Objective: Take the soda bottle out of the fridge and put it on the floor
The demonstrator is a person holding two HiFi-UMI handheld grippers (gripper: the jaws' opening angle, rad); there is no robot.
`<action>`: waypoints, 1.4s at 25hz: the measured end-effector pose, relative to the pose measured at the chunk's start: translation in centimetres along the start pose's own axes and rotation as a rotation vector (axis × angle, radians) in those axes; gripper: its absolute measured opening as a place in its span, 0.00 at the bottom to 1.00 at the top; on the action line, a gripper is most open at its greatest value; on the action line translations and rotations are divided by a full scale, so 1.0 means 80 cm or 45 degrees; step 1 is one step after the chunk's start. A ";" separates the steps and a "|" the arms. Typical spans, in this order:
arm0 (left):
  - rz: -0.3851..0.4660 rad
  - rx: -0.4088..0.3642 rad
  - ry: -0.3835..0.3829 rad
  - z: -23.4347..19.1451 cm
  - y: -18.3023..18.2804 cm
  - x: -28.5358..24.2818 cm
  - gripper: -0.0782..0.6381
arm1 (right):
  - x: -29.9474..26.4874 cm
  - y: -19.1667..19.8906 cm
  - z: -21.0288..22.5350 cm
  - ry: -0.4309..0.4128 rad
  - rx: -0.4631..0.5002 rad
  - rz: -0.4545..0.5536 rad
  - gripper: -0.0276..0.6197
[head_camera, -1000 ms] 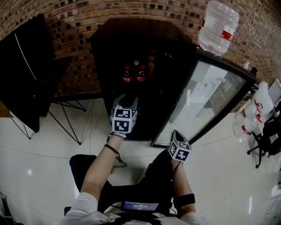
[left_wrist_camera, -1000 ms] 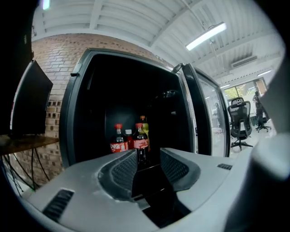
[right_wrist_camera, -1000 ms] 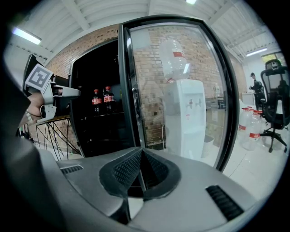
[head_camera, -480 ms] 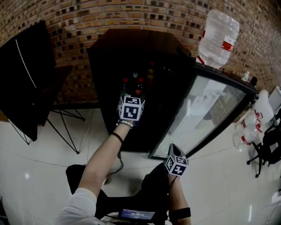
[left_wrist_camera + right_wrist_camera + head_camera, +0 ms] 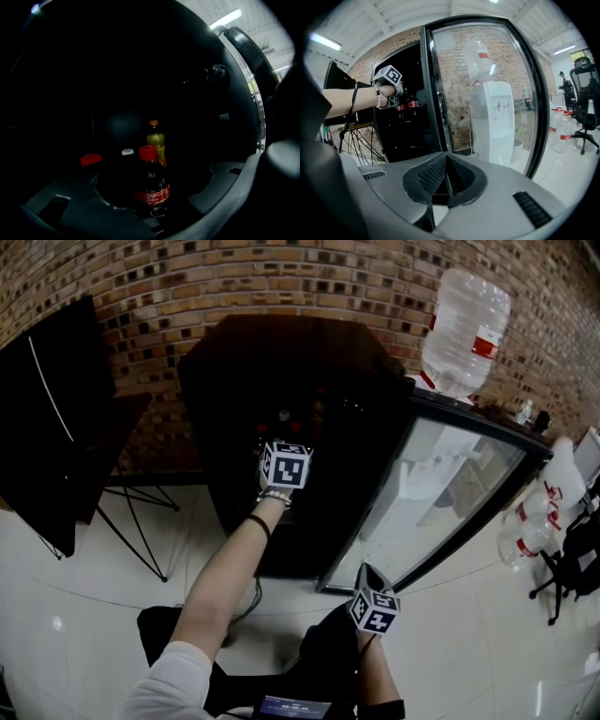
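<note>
A cola bottle with a red cap and red label stands in the dark fridge. My left gripper is reached into the fridge, its jaws wide apart on either side of the bottle with neither pad pressing on it; the gripper is open. In the head view the left gripper sits at the shelf, hiding most of the bottles. My right gripper is shut and empty, held low beside the open glass door.
Behind the cola stand a yellow-green juice bottle, a white-capped bottle and a red-capped one. A big water jug tops a white dispenser. A black board leans at left; jugs and a chair stand at right.
My left gripper has moved forward from in front of the fridge to the bottles inside it. The right gripper has dropped a little lower in the view.
</note>
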State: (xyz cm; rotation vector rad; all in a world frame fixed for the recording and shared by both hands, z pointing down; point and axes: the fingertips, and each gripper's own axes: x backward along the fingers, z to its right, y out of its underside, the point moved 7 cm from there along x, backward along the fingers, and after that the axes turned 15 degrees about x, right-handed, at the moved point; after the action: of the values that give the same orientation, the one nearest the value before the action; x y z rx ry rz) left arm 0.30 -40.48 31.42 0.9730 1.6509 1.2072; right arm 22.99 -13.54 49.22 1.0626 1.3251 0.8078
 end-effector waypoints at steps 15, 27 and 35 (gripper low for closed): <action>-0.090 0.020 -0.046 -0.007 -0.010 -0.025 0.36 | -0.002 -0.002 0.000 -0.003 -0.005 -0.002 0.07; -0.105 0.035 -0.044 -0.008 -0.010 -0.012 0.31 | -0.001 0.000 0.001 -0.002 -0.014 -0.002 0.07; -0.002 0.061 0.097 0.012 -0.008 0.043 0.31 | -0.002 -0.002 0.001 -0.003 -0.005 0.000 0.07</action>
State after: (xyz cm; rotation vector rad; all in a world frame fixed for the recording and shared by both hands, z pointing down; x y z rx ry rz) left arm -0.05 -37.15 30.00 0.9652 1.7471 1.2224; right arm 23.00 -13.77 49.11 1.0603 1.3212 0.8084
